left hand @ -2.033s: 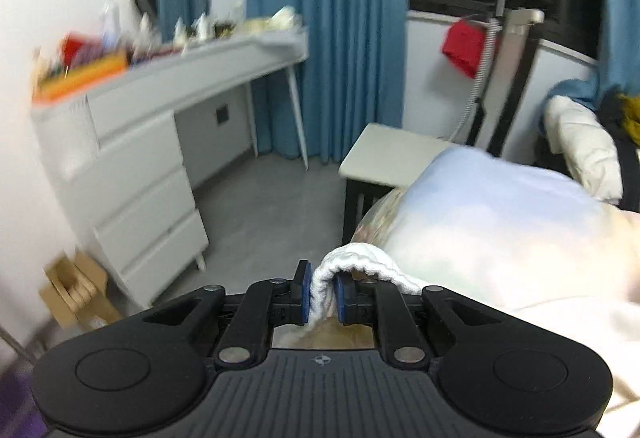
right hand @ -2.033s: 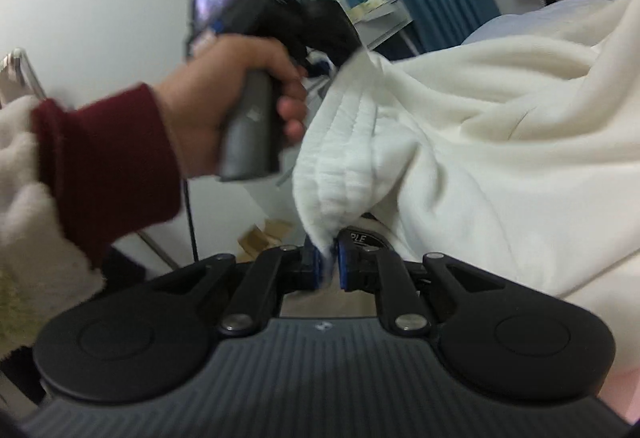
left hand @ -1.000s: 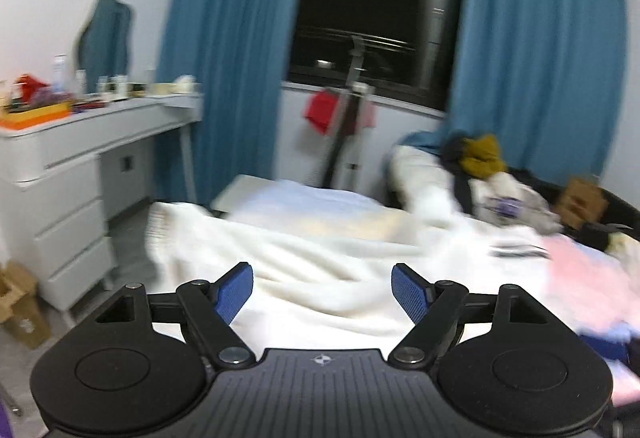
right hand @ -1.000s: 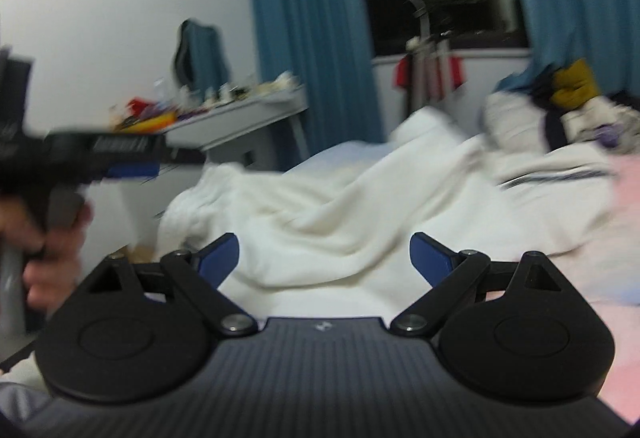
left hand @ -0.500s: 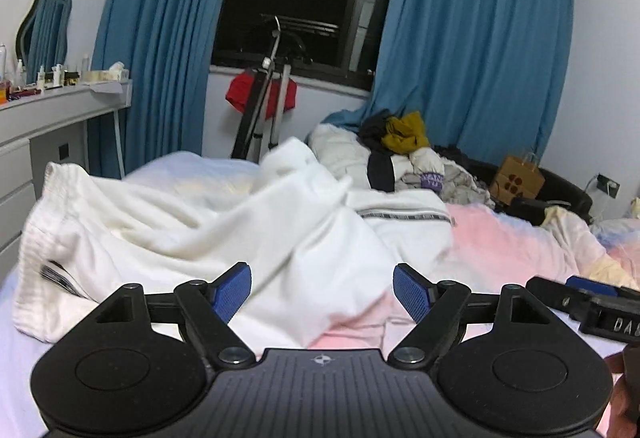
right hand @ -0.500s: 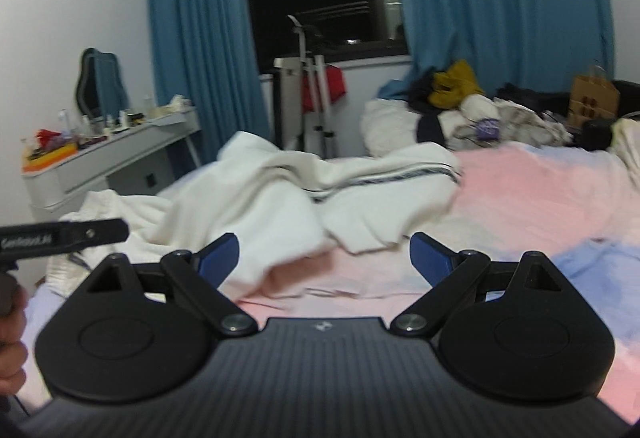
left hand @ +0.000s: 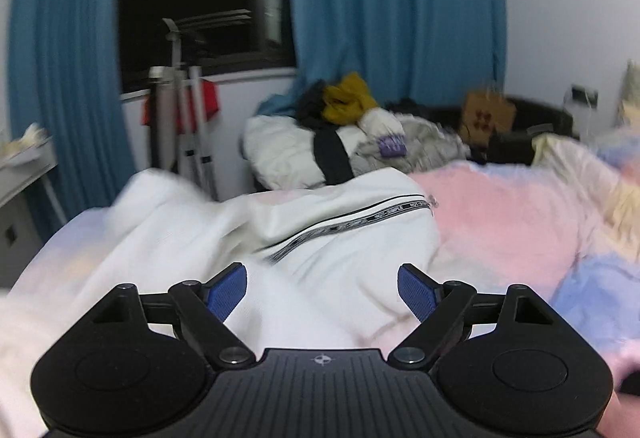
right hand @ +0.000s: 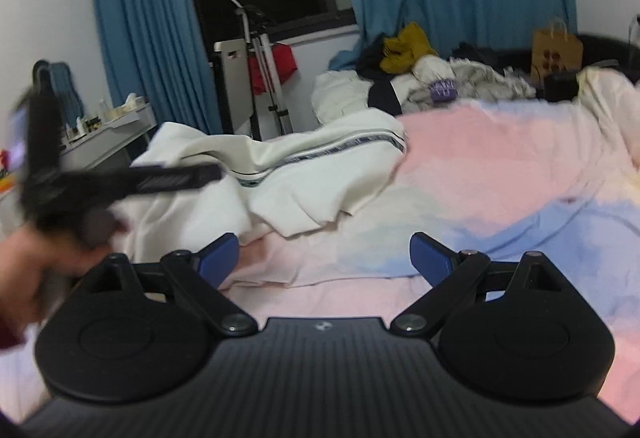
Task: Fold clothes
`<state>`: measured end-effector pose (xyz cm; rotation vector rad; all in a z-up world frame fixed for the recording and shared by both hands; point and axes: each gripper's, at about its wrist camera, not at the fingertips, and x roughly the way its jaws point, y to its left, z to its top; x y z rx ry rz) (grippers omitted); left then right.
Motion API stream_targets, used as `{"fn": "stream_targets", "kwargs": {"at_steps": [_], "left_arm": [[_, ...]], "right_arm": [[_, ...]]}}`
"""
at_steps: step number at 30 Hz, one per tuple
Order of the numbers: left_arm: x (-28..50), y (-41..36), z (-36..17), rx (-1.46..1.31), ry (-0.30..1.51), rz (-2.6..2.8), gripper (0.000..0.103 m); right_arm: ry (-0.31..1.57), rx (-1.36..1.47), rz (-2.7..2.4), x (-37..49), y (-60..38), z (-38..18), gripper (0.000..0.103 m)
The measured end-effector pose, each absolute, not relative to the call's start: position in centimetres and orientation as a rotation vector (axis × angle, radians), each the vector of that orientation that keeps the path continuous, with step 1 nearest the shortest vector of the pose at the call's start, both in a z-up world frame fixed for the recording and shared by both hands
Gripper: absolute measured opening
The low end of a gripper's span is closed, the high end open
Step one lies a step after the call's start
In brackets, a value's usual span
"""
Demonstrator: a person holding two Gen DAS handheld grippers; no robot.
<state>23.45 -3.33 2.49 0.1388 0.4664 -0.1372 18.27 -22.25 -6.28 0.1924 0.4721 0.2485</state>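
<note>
Both hand-held grippers, left (left hand: pixel 322 288) and right (right hand: pixel 324 254), hang released above the rumpled white garment (left hand: pixel 320 238) on the bed (right hand: pixel 500 165); regrasping an edge seems next.

Black-and-white tape (left hand: pixel 352 222) along white garment (left hand: pixel 328 258): repeated print, one word legible as "SIMPLE", remainder blurred. Purple patch (left hand: pixel 392 145) on clothes pile (left hand: pixel 360 141): lettering unreadable. Paper bag (right hand: pixel 556 49): dark marks, illegible.

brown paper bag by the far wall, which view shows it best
The right wrist view: the brown paper bag is fairly sharp, handles and printed front visible. The left wrist view shows the same bag blurred.
</note>
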Motion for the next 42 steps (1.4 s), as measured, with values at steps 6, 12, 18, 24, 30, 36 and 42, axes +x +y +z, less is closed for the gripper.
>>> {"fn": "stream_targets", "kwargs": {"at_steps": [6, 12, 18, 24, 30, 36, 42], "left_arm": [[37.1, -7.8, 0.1, 0.255, 0.484, -0.148, 0.082], [47.7, -11.7, -2.9, 0.358, 0.527, -0.146, 0.081], [49.1, -13.8, -3.1, 0.416, 0.547, -0.161, 0.032], [48.4, -15.3, -2.4, 0.457, 0.551, -0.180, 0.003], [41.1, -18.6, 5.2, 0.377, 0.437, -0.339, 0.003], [32.0, -22.3, 8.2, 0.302, 0.375, -0.532, 0.003], [26.4, -22.8, 2.0, 0.179, 0.465, -0.601, 0.006]], "right_arm": [[0.515, 0.274, 0.193, 21.8, -24.7, -9.2, 0.094], [0.551, 0.363, 0.190, 25.2, -26.1, -12.5, 0.094], [0.502, 0.384, 0.200, 26.4, -26.6, -14.0, 0.094], [0.476, 0.411, 0.201, 26.1, -26.7, -13.9, 0.094], [0.417, 0.430, 0.133, 24.7, -27.9, -12.6, 0.094], [0.422, 0.544, -0.025, 23.7, -31.3, -13.0, 0.094], [0.365, 0.820, -0.182, 19.9, -38.2, -12.5, 0.094]]}}
